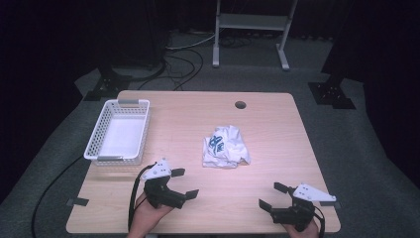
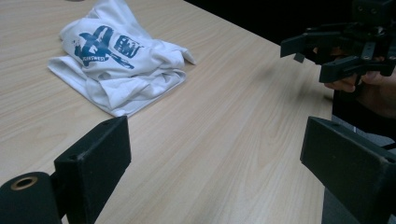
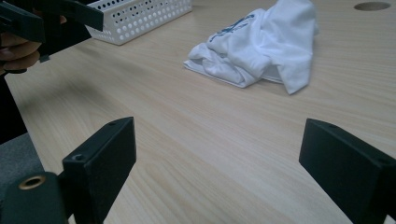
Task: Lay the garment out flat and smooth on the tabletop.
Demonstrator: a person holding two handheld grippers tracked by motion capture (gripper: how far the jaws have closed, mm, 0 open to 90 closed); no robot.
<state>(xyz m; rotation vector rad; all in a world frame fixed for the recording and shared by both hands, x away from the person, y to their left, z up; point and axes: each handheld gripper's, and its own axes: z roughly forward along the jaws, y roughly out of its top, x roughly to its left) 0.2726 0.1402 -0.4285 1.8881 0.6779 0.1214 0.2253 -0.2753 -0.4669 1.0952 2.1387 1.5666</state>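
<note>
Where it lies crumpled, the shirt (image 1: pixel 225 147) runs near-to-far.

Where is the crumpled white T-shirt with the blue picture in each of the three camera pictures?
High view: the T-shirt lies mid-table, right of the basket.
Left gripper view: the T-shirt is upper left, beyond the left jaw.
Right gripper view: it is at the top, right of centre.
Shared landmark: the wooden table beneath it.
</note>
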